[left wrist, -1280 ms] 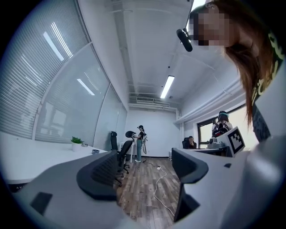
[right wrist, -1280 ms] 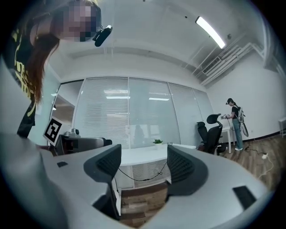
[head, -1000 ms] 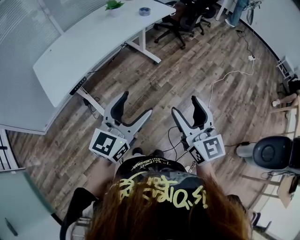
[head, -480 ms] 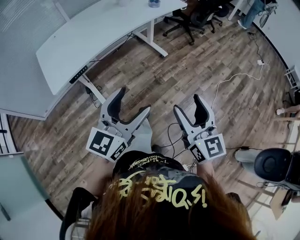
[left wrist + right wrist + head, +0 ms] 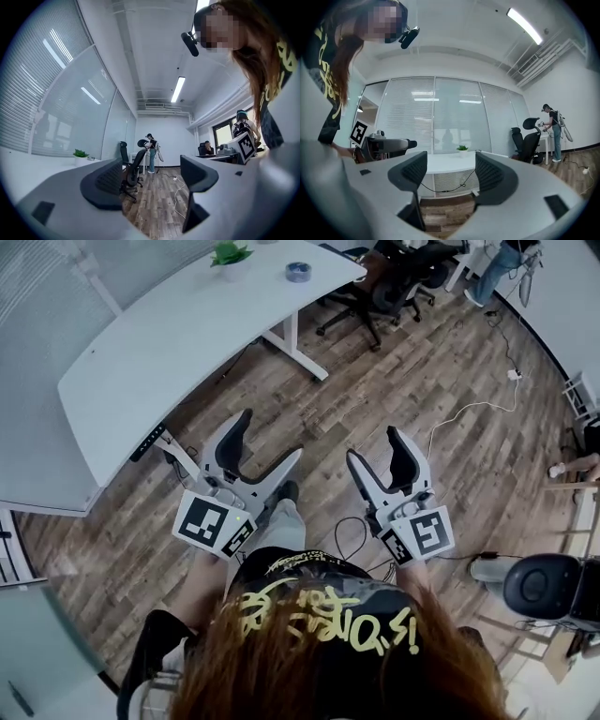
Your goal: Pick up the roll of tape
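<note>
We hold the left gripper (image 5: 272, 437) and right gripper (image 5: 373, 444) released, nothing between their jaws, above the floor (image 5: 422, 381); the roll of tape (image 5: 297, 271) lies near the worktop's (image 5: 187, 334) far right corner.

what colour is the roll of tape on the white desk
Blue. The roll of tape shows best in the head view, on the white desk.
</note>
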The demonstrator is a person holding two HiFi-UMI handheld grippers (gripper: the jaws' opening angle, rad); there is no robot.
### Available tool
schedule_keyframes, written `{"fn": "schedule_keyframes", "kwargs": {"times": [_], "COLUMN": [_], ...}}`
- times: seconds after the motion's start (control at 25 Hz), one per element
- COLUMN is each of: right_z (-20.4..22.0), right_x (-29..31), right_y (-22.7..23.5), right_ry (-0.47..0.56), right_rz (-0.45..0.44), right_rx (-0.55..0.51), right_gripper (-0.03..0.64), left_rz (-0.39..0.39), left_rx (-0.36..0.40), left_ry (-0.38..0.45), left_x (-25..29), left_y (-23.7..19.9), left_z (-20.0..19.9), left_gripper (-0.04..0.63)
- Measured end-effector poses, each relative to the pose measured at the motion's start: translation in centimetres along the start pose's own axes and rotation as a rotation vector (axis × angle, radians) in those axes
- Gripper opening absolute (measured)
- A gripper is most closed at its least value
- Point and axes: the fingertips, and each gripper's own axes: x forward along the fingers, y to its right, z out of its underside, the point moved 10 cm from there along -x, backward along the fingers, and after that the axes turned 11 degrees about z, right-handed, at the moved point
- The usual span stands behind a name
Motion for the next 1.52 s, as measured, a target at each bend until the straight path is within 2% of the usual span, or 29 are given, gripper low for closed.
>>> {"fn": "schedule_keyframes", "kwargs": {"times": [0.28,0.56,0.76,1.12,1.52], "right_z": [0.3,0.4,0.5,1.2,1.2], "right_x": [9.3,18.0,22.5,25.5,27.1], "right_y": [3.2,5.0,6.0,6.7,6.8], "right_ry": [-0.012,-0.009,-0.01,-0.011,-0.009], "right_rz": [0.031,0.055,0.075,0.108,0.037], "right_rx": [0.011,0.034,0.039,0.061,0.034], "right_gripper": [0.302,0.302,0.302,0.302,0.302], "left_rz": [0.022,0.033,0.048,0.079,0.05], "left_rx": [0.002,-0.001,-0.012,-0.025,-0.029], "left_ry": [-0.003,-0.018,-0.031,-0.039,-0.029], "left_x": [6.2,9.8,12.1,14.2,14.5], "left_y": [-8.9,-17.2,-21.6,-25.1,-25.0], "left_z": [-0.5,-0.9,-0.4,0.4,0.5], "left_gripper": [0.379,0.379,0.379,0.379,0.379]}}
